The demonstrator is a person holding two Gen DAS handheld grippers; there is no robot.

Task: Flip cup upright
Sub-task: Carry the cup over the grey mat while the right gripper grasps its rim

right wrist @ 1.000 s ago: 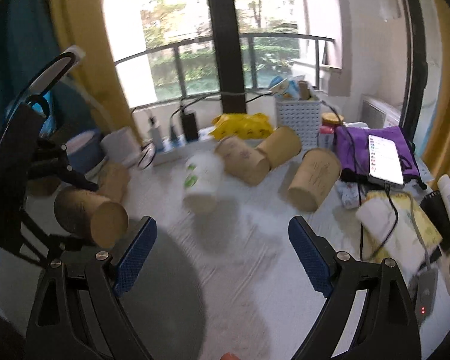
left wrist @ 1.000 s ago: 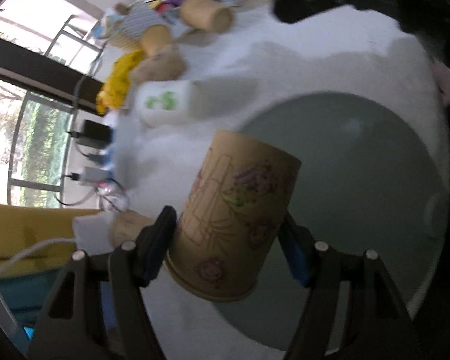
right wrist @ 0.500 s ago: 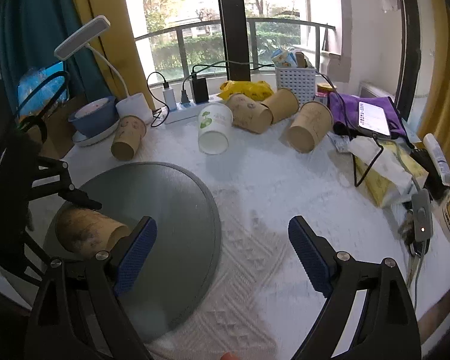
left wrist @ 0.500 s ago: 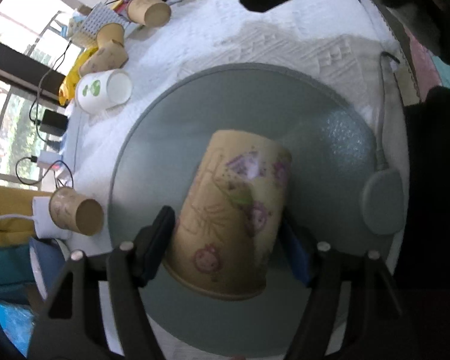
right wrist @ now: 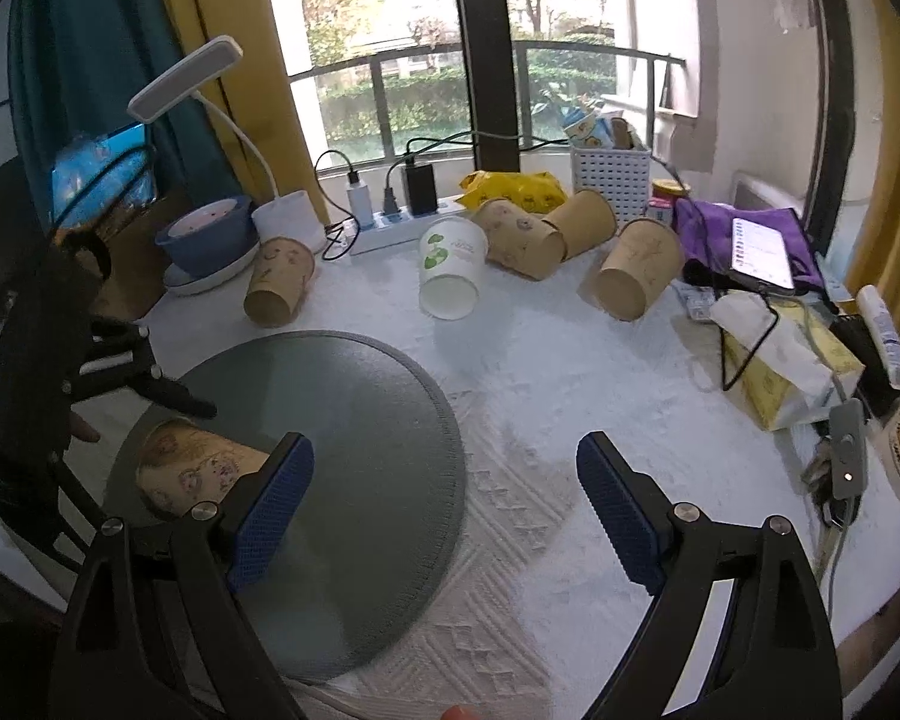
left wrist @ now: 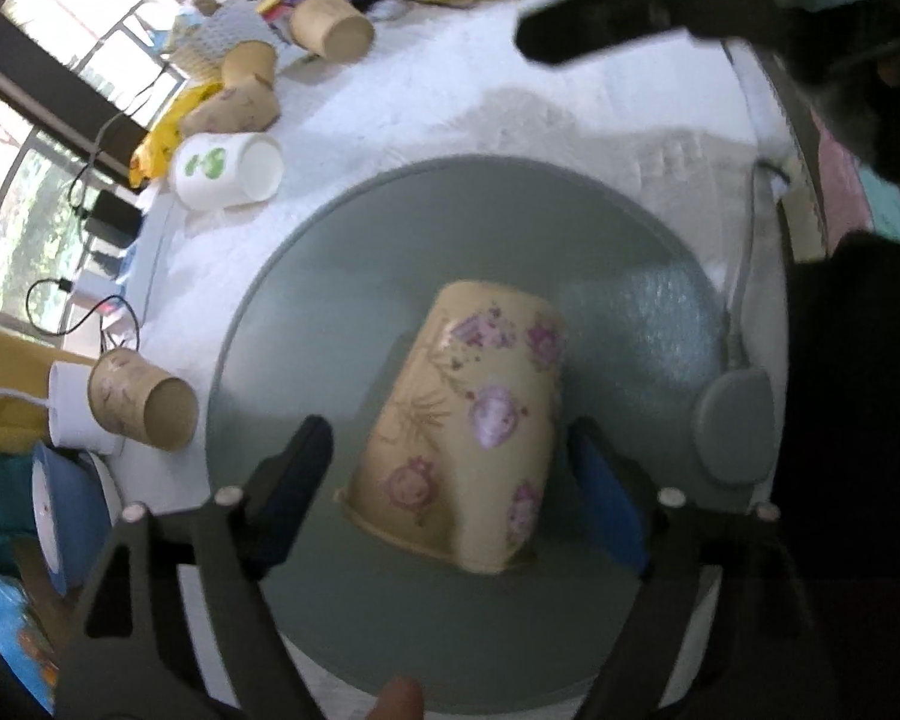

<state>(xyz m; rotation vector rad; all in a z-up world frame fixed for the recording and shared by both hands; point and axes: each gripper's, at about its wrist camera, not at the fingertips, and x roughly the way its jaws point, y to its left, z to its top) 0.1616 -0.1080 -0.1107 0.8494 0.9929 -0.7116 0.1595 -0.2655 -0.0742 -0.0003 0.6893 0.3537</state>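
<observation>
My left claw (left wrist: 450,468) stands wide, jaws clear of the cup (left wrist: 474,450) lying between them at frame centre on the mat (left wrist: 450,228). Cup lies tilted, rim toward me, base toward upper right. Right claw (right wrist: 444,504) wide, empty, farther off. Mat bare around cup; room to regrip

White textured tablecloth (right wrist: 540,372) carries round grey mat (right wrist: 354,438), toppled paper cups (right wrist: 633,276), tissue box (right wrist: 774,372).
</observation>
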